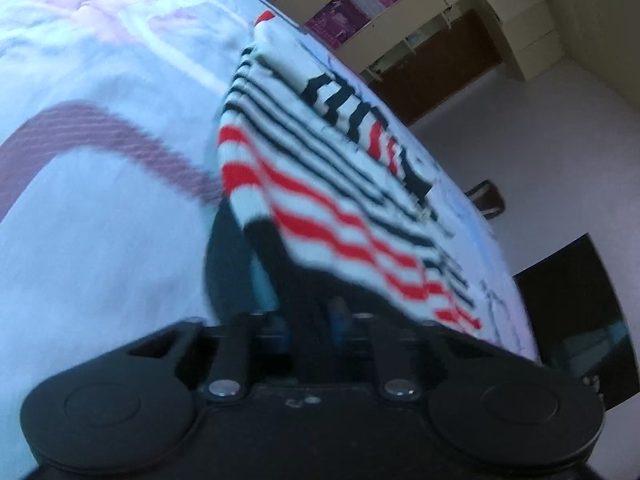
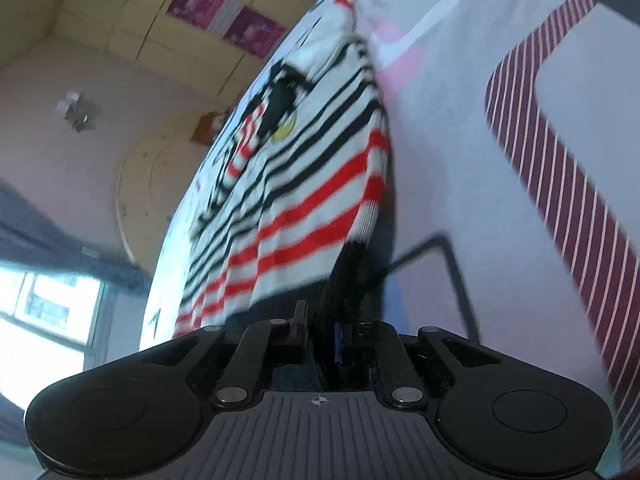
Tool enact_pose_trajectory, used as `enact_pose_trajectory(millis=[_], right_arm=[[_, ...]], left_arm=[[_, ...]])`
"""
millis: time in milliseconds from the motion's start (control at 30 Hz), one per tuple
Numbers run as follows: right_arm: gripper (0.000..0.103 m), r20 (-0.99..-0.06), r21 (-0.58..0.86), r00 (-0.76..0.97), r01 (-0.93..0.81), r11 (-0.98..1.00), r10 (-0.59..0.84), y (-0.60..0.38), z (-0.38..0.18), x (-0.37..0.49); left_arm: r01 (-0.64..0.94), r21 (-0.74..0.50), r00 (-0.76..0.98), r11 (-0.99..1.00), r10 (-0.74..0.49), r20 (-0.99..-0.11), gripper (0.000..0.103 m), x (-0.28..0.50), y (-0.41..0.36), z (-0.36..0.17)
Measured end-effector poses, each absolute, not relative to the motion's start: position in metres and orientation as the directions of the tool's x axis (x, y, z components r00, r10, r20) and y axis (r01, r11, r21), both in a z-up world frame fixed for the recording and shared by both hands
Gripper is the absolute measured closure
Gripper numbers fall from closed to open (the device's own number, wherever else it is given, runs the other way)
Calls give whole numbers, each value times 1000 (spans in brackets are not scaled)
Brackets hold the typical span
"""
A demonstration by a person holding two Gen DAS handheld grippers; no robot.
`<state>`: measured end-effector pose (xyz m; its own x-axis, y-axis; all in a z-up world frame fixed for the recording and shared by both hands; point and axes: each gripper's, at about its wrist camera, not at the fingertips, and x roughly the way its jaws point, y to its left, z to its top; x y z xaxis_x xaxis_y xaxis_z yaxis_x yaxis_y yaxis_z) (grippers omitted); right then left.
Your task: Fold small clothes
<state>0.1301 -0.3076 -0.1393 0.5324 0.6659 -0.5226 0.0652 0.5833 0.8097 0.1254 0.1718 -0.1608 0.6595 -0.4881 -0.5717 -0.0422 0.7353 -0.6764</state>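
A small striped sweater (image 1: 320, 184), white with black and red bands and a dark printed motif on the chest, is spread on a bed covered by a pale sheet (image 1: 100, 220) with maroon striped bands. The garment lies flat on the sheet for most of its length, while the nearer end is raised off it.

In the left wrist view, the left gripper (image 1: 264, 256) is seen closed narrowly on the black cuff and red-striped edge of the sweater; the fabric runs straight into the gap between the dark fingers (image 1: 228, 264), so a pinch on the knit is judged. In the right wrist view, the right gripper (image 2: 352, 276) is likewise drawn in tight, with the black ribbed trim and red-banded cloth gathered between its fingers (image 2: 352, 256).

Two corners of one end appear to be gripped at once, one by each hand, so that the edge can be kept taut and level when carried over. The hold is taken at the ribbed trim, probably because the thicker knit slips less than the body cloth. The far end is left resting on the bed, presumably as an anchor for the fold. The fold itself is judged not yet made.
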Motion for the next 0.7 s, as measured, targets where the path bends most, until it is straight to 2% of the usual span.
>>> enact_pose_trajectory(millis=[33,67,133,200,267,333,400,533,700], right_arm=[[92,-523,805,538,58,590,661,-306,-140,126],[98,-518,804,551,53,593,654,-306,-140,123],[98,-506,798,574,30,601,644,-306,-133,121],[98,-445,811,621,-25,584,645,-312,-115,115],[98,-411,807,651,-67,587,638,-319,-102,110],[98,-480,765,630,-40,643,610,-319,-109,113],[99,-609,706,538,33,707,583,-312,-130,122],[98,-506,774,621,21,632,599,-321,-115,119],[98,-418,770,699,-66,634,580,-329,-69,146]], left_arm=[[-51,-686,669,726,-485,-563,97,120,174,-163],[-56,-690,676,722,-481,-558,98,117,176,-163],[-29,-698,713,716,-474,-517,99,109,178,-154],[-2,-701,757,713,-457,-467,99,101,182,-140],[-22,-664,753,747,-425,-503,99,102,182,-138],[-65,-620,706,782,-403,-583,99,109,178,-152],[-88,-639,708,764,-403,-580,99,109,178,-158],[-83,-686,756,723,-402,-516,99,106,180,-146],[-25,-700,823,714,-383,-420,99,120,182,-106]])
